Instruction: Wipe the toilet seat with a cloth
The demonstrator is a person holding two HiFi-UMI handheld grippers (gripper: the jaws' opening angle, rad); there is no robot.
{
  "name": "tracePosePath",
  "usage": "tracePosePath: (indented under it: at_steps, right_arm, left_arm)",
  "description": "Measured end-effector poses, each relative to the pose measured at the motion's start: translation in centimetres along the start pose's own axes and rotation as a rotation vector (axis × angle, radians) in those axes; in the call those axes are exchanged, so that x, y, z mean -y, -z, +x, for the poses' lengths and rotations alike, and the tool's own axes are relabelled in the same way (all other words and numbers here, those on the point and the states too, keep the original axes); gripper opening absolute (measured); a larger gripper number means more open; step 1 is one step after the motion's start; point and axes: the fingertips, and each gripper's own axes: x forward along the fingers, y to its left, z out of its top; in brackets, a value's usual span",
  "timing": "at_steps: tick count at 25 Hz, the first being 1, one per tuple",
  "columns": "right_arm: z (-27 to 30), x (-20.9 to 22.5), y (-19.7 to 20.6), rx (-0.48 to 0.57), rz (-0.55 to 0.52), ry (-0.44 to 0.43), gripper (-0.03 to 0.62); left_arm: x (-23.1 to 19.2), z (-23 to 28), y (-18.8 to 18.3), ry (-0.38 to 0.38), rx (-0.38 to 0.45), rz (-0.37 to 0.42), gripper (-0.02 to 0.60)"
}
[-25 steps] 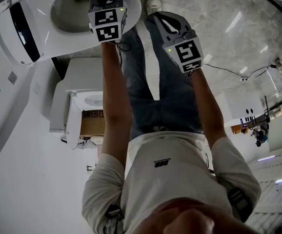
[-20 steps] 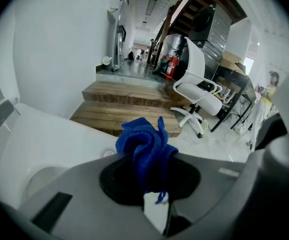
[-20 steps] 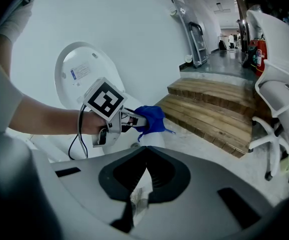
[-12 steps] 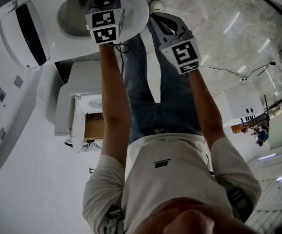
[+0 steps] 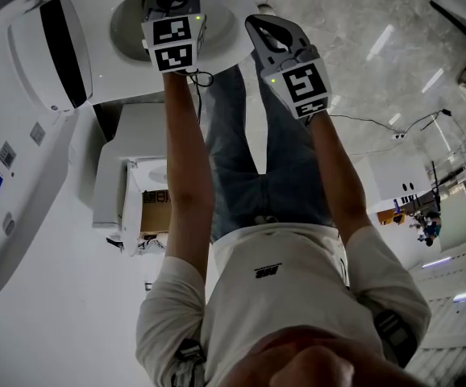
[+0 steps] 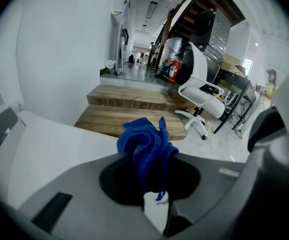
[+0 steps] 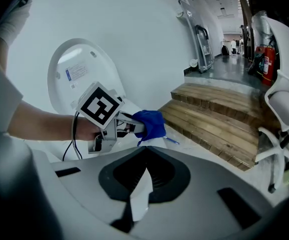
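Blue cloth [image 6: 147, 146] is a bunched wad clamped in the left hand-held gripper [image 7: 137, 128], sitting at the near rim of the toilet seat [image 5: 217, 39]. Only a fold looks pinched, so a hard drag could probably pull it loose, or the bare jaw tips could scrape the seat if tilted too low. Right hand-held gripper [image 5: 259, 29] hangs just beside, jaws together and empty, close enough to bump the left on a wide sweep
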Motion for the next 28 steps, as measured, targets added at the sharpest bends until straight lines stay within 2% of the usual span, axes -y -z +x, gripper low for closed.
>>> tracePosePath:
  at_steps: [6, 28]
  right_arm:
    - [2.0, -0.4, -2.0, 0.014, -0.016, 0.004, -0.005]
    - [7.8, -3.6, -7.2, 0.047, -0.093, -0.033, -0.005]
  left_arm:
    - [-1.9, -0.4, -0.2, -0.002, 0.002, 0.021, 0.074]
    - [-10.9, -3.2, -0.5, -0.097, 0.032, -0.024, 0.074]
